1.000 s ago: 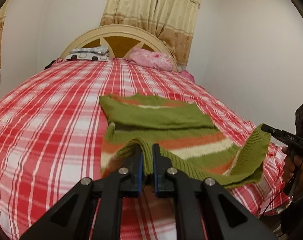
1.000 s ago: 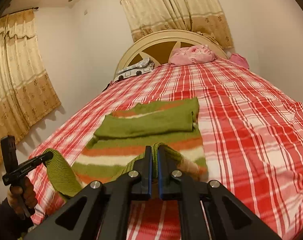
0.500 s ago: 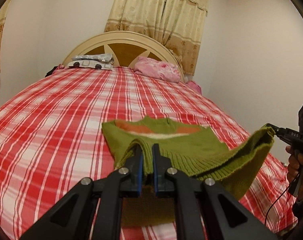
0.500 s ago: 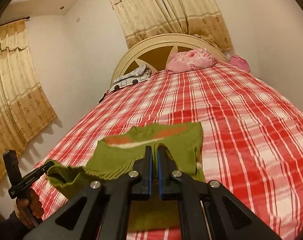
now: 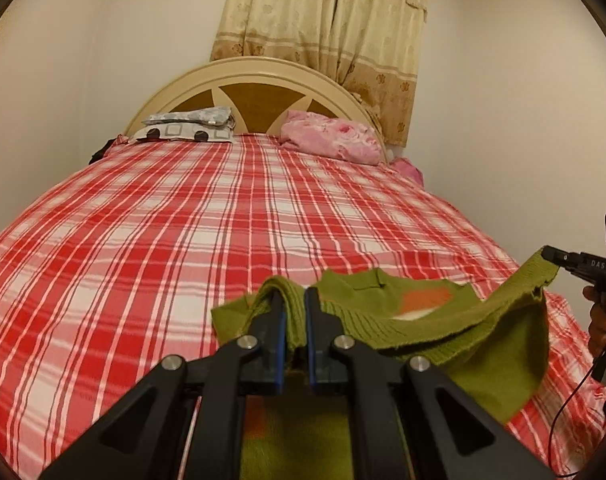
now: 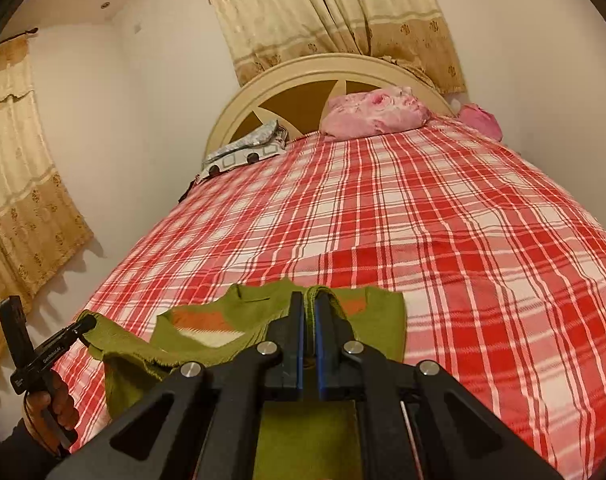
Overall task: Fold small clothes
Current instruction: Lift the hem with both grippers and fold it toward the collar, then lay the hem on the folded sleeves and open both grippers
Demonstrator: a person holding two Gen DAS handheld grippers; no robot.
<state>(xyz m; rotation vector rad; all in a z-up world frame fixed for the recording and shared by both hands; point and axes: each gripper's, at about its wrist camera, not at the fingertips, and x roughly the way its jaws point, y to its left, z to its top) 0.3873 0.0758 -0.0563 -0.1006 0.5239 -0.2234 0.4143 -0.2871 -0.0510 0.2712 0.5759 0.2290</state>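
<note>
Both grippers, left (image 5: pixel 294 312) and right (image 6: pixel 308 320), pinch the sweater (image 5: pixel 499 344) hem corners; soft knit sags (grip ribbing) over bed (image 5: pixel 183 240).

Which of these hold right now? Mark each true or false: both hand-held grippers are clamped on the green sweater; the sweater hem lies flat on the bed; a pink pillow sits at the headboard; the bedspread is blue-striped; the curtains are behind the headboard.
1. Both hand-held grippers are clamped on the sweater. True: the left hand-held gripper and the right hand-held gripper each pinch the ribbed hem of the green sweater.
2. The hem lies flat on the bed. False: it is lifted and sags between the two grippers.
3. A pink pillow sits at the headboard. True.
4. The bedspread is blue-striped. False: it is red-and-white plaid.
5. The curtains hang behind the headboard. True.
</note>
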